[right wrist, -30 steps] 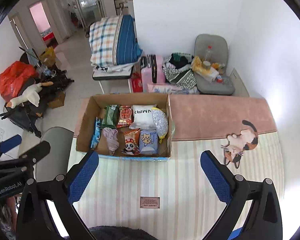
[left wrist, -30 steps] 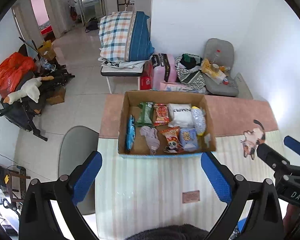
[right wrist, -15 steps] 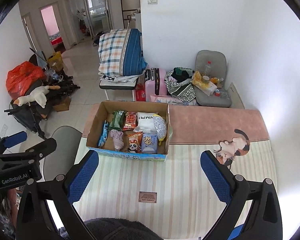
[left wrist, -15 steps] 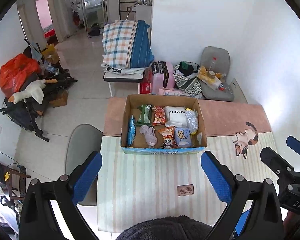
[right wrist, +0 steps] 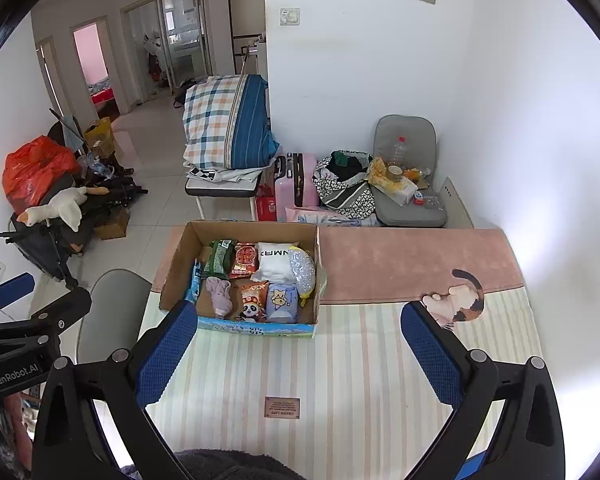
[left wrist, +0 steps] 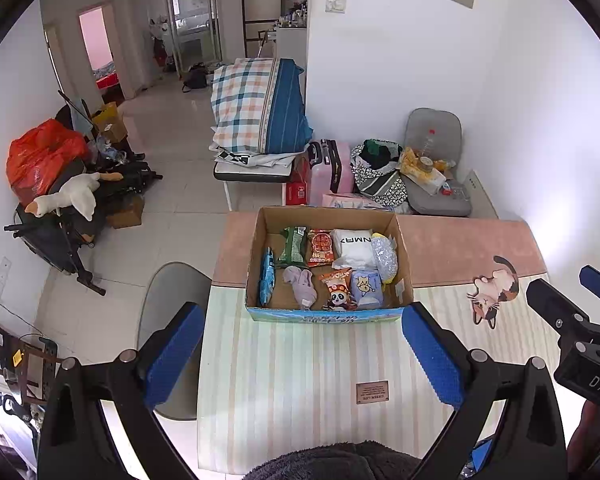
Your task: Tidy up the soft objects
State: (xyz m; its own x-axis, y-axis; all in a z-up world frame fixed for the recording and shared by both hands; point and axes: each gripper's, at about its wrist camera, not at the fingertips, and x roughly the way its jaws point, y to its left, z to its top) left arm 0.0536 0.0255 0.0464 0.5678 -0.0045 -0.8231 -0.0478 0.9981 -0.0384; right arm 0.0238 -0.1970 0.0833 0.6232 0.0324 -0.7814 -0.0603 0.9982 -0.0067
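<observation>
An open cardboard box (left wrist: 404,256) stands on the striped table mat (left wrist: 300,380); it also shows in the right wrist view (right wrist: 176,272). Inside lie several soft packs: a green pack (left wrist: 294,246), a red snack pack (left wrist: 321,246), a white pillow-like bag (left wrist: 354,242), a lilac cloth (left wrist: 300,286), a panda pack (left wrist: 338,290) and a blue tissue pack (left wrist: 365,288). My left gripper (left wrist: 302,354) is open and empty, well in front of the box. My right gripper (right wrist: 298,358) is open and empty, over the mat near the box's front right.
A cat-shaped mat (right wrist: 460,296) lies on the table's right side beside the pink runner (right wrist: 412,260). A grey chair (left wrist: 168,320) stands at the table's left. Beyond are a bench with folded bedding (left wrist: 260,112), a pink suitcase (left wrist: 334,172) and floor clutter.
Both grippers have pulled back and up from the box, so it looks smaller and farther. Both stay open and empty.
</observation>
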